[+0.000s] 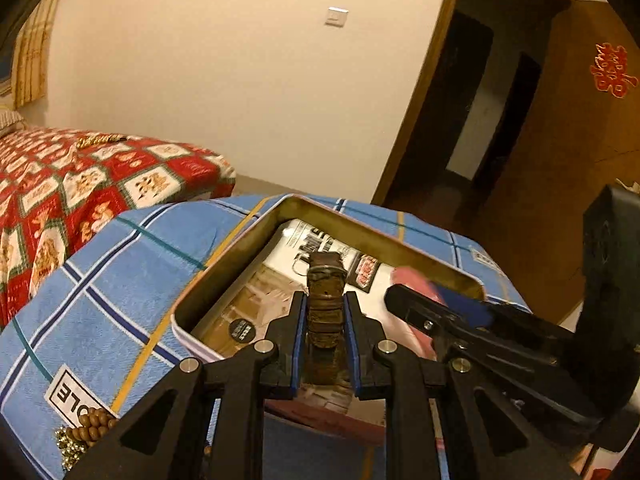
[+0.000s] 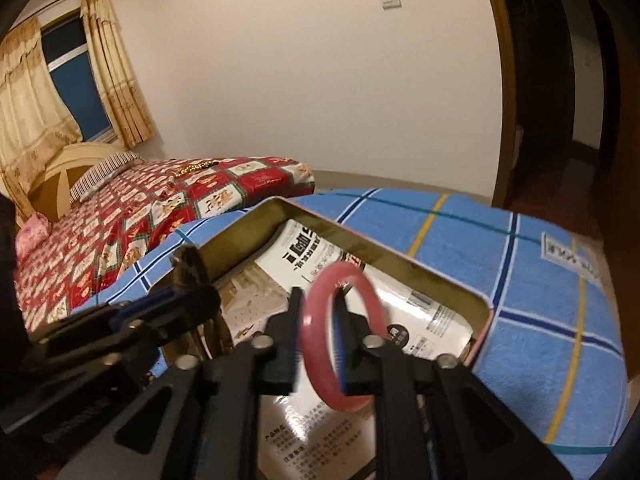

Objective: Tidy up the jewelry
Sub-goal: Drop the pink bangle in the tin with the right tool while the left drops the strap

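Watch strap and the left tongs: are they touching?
Touching. In the left wrist view the brown watch strap stands upright between the left tongs, both blue pads pressed against its sides, above the open tin.

**Readable lettering**

A white label [image 1: 74,394] on the blue checked cloth [image 1: 120,280] shows the upside-down letters "OLE". A red double-happiness sign [image 1: 612,70] hangs on the wooden door [image 1: 580,140]. The print on the leaflet [image 2: 320,248] in the tin is too blurred to read.

Pink bangle [image 2: 340,336]; brown strap [image 1: 325,300], possibly leather; blue checked cloth [image 2: 540,280]; red patterned bedspread [image 1: 80,188]
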`<move>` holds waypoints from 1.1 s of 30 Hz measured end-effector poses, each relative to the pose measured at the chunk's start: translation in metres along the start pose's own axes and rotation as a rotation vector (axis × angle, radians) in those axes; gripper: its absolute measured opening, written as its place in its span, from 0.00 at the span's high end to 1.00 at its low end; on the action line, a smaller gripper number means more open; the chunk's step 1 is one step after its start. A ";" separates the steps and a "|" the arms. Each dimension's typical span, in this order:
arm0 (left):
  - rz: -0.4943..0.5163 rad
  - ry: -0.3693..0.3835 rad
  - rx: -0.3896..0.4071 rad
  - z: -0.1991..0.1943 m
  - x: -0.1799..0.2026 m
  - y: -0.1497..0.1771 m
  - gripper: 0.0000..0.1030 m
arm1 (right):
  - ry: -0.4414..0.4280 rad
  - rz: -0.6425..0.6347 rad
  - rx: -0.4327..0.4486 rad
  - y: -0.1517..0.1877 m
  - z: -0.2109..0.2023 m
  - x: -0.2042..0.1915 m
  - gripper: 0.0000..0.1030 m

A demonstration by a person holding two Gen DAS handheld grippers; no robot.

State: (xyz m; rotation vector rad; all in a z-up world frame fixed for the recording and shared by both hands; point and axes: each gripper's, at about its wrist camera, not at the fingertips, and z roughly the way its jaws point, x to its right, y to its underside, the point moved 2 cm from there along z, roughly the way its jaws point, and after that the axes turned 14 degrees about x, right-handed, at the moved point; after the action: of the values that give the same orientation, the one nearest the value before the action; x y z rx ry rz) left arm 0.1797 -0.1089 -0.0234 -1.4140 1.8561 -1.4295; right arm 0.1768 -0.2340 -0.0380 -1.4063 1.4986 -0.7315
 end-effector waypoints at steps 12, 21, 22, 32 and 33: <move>0.020 -0.094 0.102 -0.021 -0.005 -0.003 0.39 | 0.064 0.194 0.160 -0.012 -0.036 0.041 0.15; 0.037 -0.147 0.171 -0.067 -0.003 0.012 0.39 | 0.172 0.146 0.212 -0.012 -0.045 0.043 0.15; 0.041 -0.155 0.171 -0.070 -0.002 0.016 0.39 | 0.184 0.131 0.218 -0.012 -0.047 0.041 0.15; 0.105 -0.147 0.126 -0.085 0.017 0.041 0.39 | 0.220 0.033 0.228 0.002 -0.060 0.014 0.15; 0.111 -0.142 0.131 -0.087 0.019 0.042 0.39 | 0.220 0.034 0.224 0.005 -0.063 0.012 0.15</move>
State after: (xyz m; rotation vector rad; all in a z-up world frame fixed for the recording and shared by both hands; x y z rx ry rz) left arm 0.0838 -0.0855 -0.0214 -1.2932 1.6937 -1.3343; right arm 0.1194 -0.2556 -0.0201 -1.1581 1.5491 -1.0256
